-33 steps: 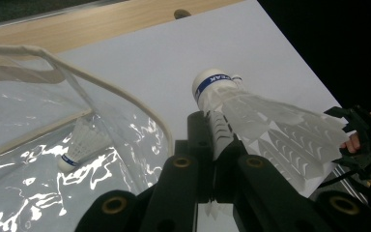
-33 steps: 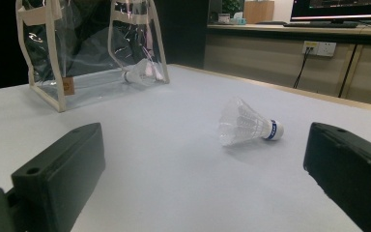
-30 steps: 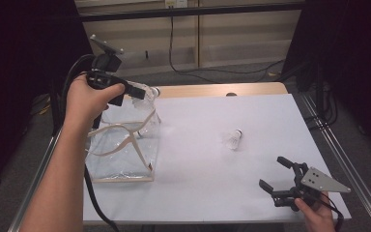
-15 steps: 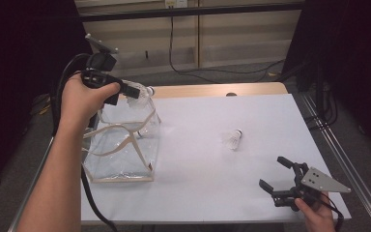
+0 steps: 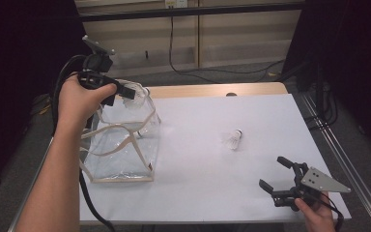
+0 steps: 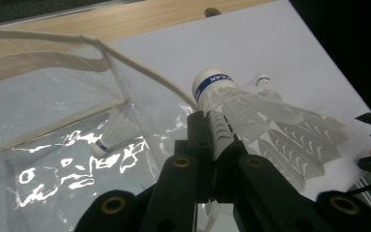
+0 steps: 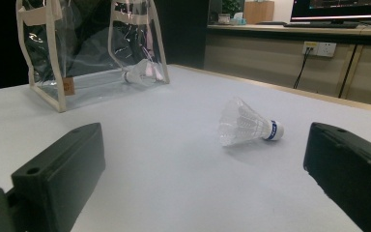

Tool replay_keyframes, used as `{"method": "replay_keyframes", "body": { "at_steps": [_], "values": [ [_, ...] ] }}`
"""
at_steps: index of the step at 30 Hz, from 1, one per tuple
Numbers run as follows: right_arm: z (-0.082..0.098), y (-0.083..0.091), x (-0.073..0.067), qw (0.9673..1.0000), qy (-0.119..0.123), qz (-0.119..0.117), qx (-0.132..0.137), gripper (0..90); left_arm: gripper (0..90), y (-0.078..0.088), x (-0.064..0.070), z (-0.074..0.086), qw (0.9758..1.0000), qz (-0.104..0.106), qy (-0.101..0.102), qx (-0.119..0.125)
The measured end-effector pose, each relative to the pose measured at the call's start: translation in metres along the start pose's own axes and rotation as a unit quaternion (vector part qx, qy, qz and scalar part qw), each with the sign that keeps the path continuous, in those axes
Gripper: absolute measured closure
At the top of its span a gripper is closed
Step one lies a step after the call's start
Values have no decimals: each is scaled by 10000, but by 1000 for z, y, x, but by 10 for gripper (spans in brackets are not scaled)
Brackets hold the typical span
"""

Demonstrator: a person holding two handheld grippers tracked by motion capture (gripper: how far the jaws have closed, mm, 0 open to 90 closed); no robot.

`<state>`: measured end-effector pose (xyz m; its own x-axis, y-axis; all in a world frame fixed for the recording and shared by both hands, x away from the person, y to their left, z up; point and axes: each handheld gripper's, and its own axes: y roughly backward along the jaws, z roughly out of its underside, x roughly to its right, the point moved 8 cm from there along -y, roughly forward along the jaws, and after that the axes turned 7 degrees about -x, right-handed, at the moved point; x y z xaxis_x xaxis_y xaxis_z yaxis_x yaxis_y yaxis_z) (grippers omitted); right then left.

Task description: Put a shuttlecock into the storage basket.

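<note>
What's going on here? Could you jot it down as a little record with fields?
Activity: putting shuttlecocks into a clear bag
Left tool: shut on a shuttlecock, held above the clear bag
Inside bag: one shuttlecock lying at the bottom
On table: one loose shuttlecock, on its side
Right tool: open, holding nothing, near the table's front right corner

The white feathered shuttlecock with a blue band round its white cork (image 6: 232, 104) sits between the black jaws of the left gripper (image 6: 212, 140). The clear plastic bag with cream fabric trim and handles (image 5: 121, 145) carries a small tan tag (seen in the right gripper view). A second white shuttlecock, blue-banded too (image 7: 249, 126), lies on the white tabletop (image 5: 212, 159) before the black right gripper (image 5: 276, 175)
</note>
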<state>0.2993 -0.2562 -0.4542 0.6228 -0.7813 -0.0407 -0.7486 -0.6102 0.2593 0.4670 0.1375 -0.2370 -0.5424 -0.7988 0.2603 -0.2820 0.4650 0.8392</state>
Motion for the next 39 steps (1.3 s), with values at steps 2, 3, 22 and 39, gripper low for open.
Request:
{"method": "replay_keyframes", "body": {
  "at_steps": [2, 3, 22, 39],
  "values": [
    [0, 0, 0, 10000, 10, 4, 0, 7, 896, -1, -1, 1, 10000, 20, 30, -13],
    [0, 0, 0, 10000, 1, 0, 4, 7, 896, -1, -1, 2, 10000, 37, 33, -23],
    [0, 0, 0, 10000, -1, 4, 5, 7, 895, -8, -17, 9, 9997, -74, 203, -93],
    [0, 0, 0, 10000, 10, 8, 0, 7, 895, -12, -26, 12, 9993, -117, 339, -76]
  ]
}}
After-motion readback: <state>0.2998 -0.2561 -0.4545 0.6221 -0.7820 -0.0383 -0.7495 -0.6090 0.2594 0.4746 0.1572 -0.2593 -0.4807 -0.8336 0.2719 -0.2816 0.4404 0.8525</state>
